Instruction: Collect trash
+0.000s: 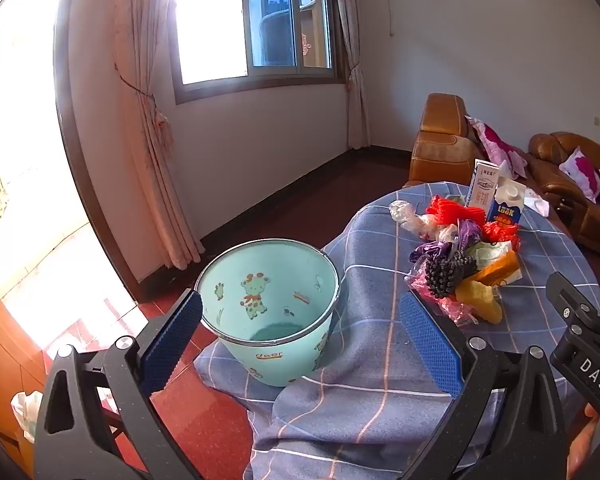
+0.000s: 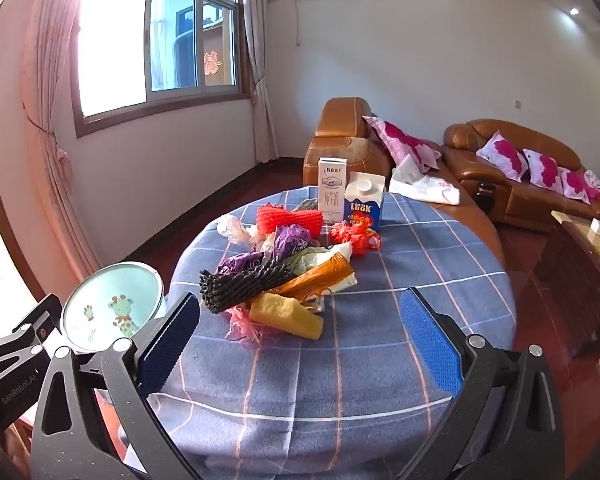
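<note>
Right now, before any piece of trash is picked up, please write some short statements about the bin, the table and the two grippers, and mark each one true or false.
1. The mint bin holds several wrappers. False: it looks empty.
2. Both milk cartons stand upright. True.
3. The right gripper grips the yellow sponge. False: it is open and holds nothing.
4. The left gripper is open. True.
5. The tablecloth is plain red. False: blue check.

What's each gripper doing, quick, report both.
Left gripper: open, holding nothing.
Right gripper: open, holding nothing.
</note>
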A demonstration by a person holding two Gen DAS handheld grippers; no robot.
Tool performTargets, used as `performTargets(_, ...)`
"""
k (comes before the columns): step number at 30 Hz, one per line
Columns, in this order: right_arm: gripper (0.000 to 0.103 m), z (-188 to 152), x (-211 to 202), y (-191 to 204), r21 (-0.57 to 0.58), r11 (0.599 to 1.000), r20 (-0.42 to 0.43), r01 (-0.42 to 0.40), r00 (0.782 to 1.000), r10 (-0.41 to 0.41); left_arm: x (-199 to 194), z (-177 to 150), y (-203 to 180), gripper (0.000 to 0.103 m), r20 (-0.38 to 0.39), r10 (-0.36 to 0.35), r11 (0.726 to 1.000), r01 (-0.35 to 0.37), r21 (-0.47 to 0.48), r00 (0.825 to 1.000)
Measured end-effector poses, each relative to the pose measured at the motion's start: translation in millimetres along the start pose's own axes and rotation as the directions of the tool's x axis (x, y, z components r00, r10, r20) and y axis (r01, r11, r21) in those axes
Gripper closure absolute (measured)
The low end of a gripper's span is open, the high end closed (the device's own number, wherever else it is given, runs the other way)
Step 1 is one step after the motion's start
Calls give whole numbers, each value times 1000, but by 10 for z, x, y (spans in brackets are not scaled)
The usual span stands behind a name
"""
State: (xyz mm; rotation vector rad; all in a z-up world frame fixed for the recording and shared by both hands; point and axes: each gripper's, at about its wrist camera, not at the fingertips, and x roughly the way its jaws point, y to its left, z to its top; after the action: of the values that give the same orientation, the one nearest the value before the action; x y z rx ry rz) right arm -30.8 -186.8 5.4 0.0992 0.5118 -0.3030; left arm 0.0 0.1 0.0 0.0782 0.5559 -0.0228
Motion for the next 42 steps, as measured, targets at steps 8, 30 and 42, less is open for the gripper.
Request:
performTargets(8,5,-17,13,-8,12,1000,-17,-16,1000,16,0,-8,-9,6,0,-1,1000,1,2,1000)
performTargets(30,5,-44,22,-8,22,1000,-21,-20,1000,20,-5,-26,-24,6,-8,-11,1000,11,4,1000)
performTargets(42,5,-39,12,1,18,1000,-17,-21,1000,21,-12,-30,-22,6,-9,-12,1000,12,4,1000)
